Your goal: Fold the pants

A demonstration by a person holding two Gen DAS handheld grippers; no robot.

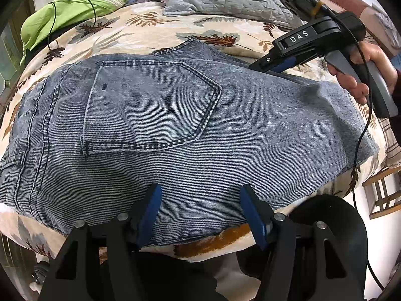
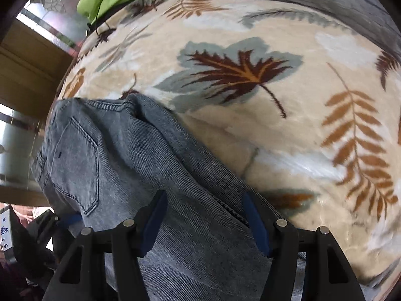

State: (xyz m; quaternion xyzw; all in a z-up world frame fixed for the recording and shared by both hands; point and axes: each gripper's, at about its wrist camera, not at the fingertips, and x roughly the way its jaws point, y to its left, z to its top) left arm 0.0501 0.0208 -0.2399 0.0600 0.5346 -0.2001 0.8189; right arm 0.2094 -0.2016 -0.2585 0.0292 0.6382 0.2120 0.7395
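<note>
Jeans point(image 1: 175, 130) look folded w/ pocket up, both grippers point(image 1: 200, 213) point(image 2: 204, 220) wide open, holding nothing, denim between fingers; next you likely smooth or re-grip.

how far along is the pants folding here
Done, it seems: the jeans lie on the leaf-print blanket as a compact stack, back pocket up. In hand: nothing; the left gripper and right gripper are both open over the denim. Left: perhaps a final fold or smoothing.
</note>
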